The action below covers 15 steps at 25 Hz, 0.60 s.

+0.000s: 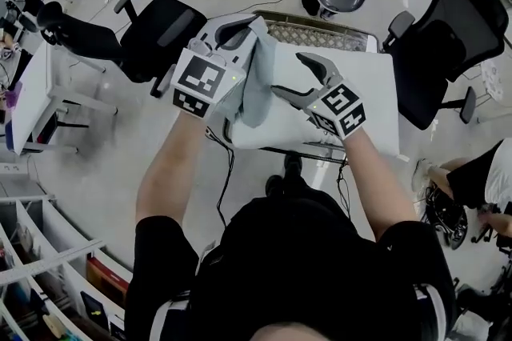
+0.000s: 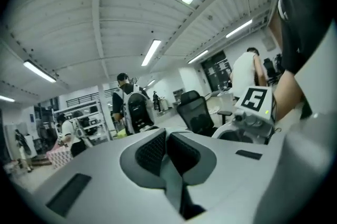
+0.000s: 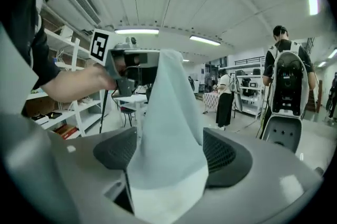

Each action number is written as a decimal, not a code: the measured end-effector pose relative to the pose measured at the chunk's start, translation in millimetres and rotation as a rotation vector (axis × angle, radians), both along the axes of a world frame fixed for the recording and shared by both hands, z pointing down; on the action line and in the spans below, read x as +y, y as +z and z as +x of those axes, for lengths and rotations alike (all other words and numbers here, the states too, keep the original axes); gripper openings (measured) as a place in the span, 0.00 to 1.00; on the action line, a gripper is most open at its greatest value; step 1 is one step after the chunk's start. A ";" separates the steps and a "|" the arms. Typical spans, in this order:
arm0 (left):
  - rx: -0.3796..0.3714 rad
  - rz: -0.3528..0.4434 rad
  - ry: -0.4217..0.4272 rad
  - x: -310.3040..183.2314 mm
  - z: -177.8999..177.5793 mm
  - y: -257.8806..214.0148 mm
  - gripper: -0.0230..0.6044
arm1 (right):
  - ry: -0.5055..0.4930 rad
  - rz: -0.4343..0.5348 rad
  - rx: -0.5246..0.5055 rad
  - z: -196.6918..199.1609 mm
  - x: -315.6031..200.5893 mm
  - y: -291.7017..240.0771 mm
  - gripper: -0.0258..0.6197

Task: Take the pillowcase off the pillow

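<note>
Pale blue-grey pillowcase (image 1: 256,83), thin, softly creased; held up over left edge of white worktop (image 1: 372,111); top pinched tight in closed jaws of left gripper (image 1: 234,31); lower fold draped between jaws of right gripper (image 1: 294,77), spread wide, pads off cloth; wire basket (image 1: 320,34) at far edge; black office chairs beyond left (image 1: 164,31) and right (image 1: 448,43) edges; hanging cloth hiding worktop's left edge.

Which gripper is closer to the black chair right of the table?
Right. The right gripper is over the table, toward the chair; the left gripper, holding the pillowcase, is farther off.
</note>
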<state>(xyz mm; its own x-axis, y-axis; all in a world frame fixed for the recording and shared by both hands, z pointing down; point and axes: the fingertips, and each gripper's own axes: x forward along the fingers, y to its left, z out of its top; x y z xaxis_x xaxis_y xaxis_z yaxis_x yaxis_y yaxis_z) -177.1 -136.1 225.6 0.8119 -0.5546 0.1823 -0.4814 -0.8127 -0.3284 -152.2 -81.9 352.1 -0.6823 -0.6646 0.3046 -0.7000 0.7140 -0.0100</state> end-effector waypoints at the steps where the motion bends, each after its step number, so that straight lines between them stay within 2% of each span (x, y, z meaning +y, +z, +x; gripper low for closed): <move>1: 0.026 -0.018 0.041 10.5 8.8 -3.1 0.05 | 0.000 0.001 -0.022 -5.4 -2.6 -4.9 0.66; 7: 0.143 -0.073 0.214 62.5 51.6 -36.9 0.05 | 0.038 0.043 -0.163 -10.8 -10.5 -39.4 0.63; 11: 0.145 -0.069 0.283 92.2 72.1 -46.4 0.05 | 0.098 0.120 -0.188 2.3 -11.7 -65.8 0.36; 13: 0.160 -0.034 0.298 101.6 76.2 -58.8 0.05 | 0.142 0.158 -0.194 12.4 -14.5 -82.5 0.13; 15: 0.168 0.032 0.278 102.7 71.6 -73.1 0.05 | 0.204 0.189 -0.218 28.9 -24.1 -101.8 0.08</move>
